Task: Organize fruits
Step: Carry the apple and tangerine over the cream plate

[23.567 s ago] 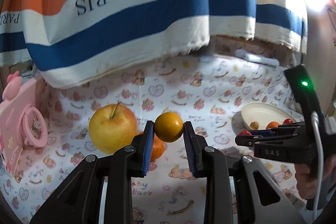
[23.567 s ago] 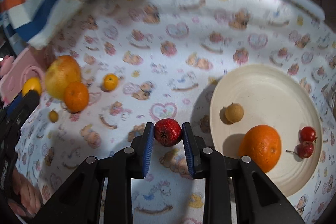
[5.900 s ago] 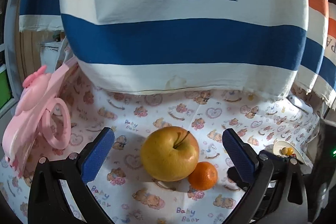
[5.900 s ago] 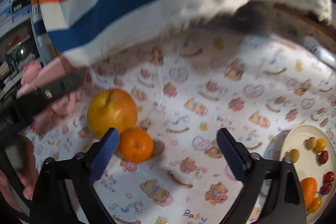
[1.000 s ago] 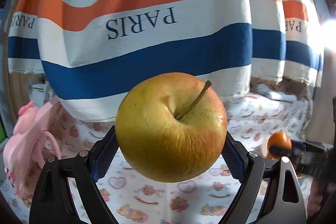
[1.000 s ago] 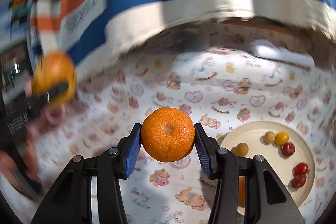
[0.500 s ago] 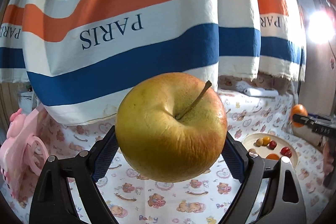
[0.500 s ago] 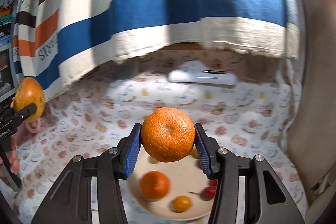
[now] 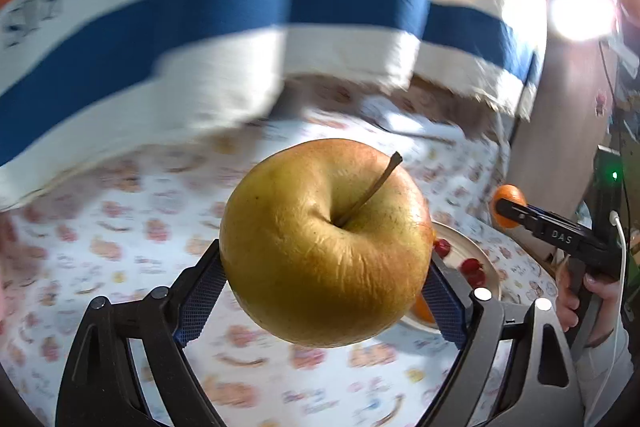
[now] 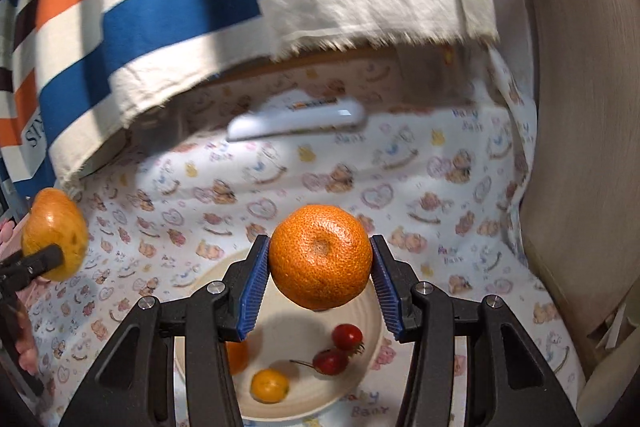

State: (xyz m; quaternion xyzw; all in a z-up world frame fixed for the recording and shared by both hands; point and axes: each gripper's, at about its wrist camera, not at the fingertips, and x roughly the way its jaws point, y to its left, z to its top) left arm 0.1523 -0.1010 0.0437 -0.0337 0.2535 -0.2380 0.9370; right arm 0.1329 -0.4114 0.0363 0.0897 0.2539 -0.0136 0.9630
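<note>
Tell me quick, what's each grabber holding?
Left gripper: closed on the yellow apple.
Right gripper: closed on the orange.

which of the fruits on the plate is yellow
The small round one at the plate's near edge. The two cherry-like fruits beside it are red, and the half-hidden orange is orange.

left tongs wide (gripping), right tongs clamped.

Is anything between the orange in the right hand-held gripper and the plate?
Nothing visible: the orange hangs over the plate, with bare plate beneath and the cherries nearer the camera.
</note>
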